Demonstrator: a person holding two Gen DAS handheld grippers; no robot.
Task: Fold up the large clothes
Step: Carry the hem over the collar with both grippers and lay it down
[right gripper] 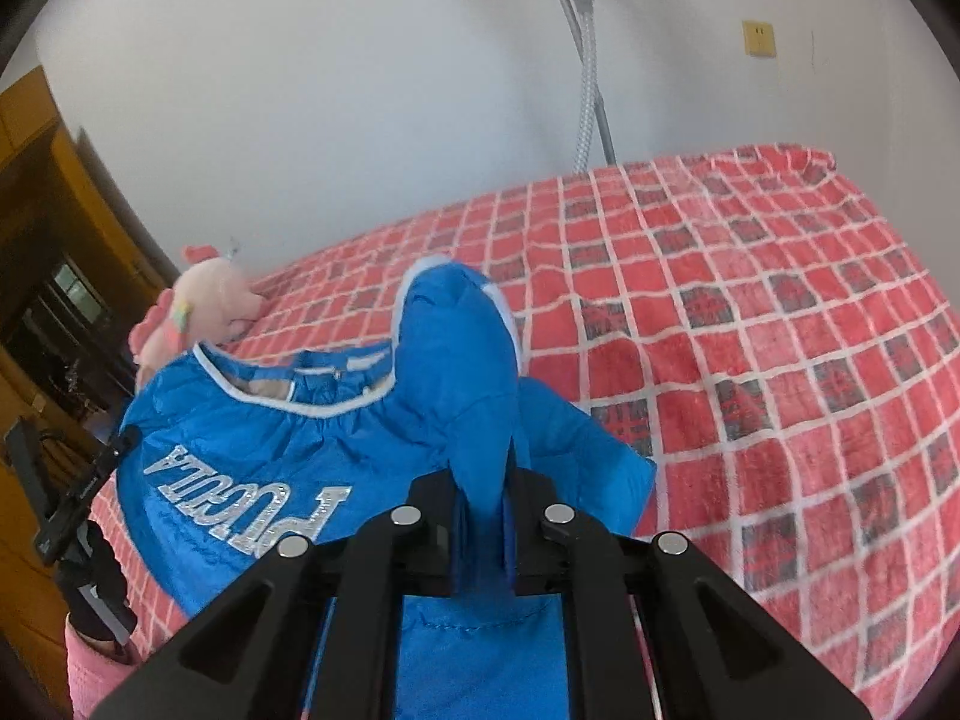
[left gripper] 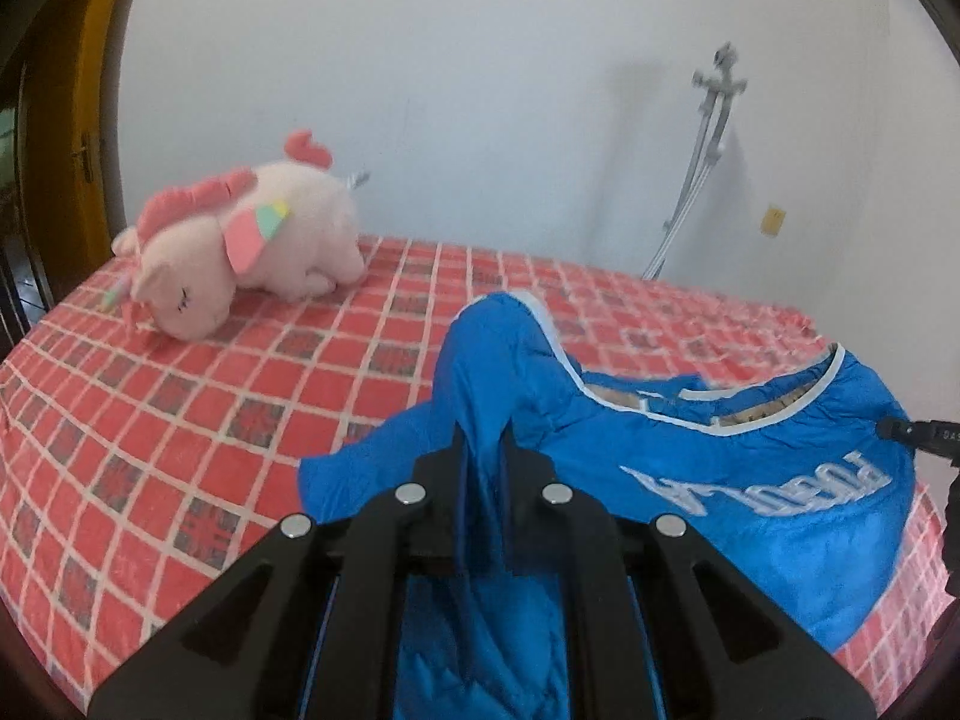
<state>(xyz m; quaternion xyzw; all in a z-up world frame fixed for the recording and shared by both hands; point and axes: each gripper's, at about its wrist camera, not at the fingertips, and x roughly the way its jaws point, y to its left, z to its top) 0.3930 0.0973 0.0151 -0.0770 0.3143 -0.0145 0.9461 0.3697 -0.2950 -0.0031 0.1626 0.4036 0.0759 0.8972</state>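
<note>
A blue padded jacket (left gripper: 750,516) with silver lettering and pale trim lies bunched on a red checked bedspread (left gripper: 180,420). My left gripper (left gripper: 483,450) is shut on a fold of the jacket's blue fabric and holds it raised off the bed. In the right wrist view the jacket (right gripper: 252,456) spreads to the left, collar away from me. My right gripper (right gripper: 483,480) is shut on another raised fold of the jacket. The other gripper shows at the left edge of the right wrist view (right gripper: 72,498).
A pink plush unicorn (left gripper: 252,240) lies at the far left of the bed, near the wall. A grey garment steamer pole (left gripper: 696,162) stands behind the bed. A wooden door (left gripper: 66,138) is at the left. Bedspread (right gripper: 780,360) extends to the right.
</note>
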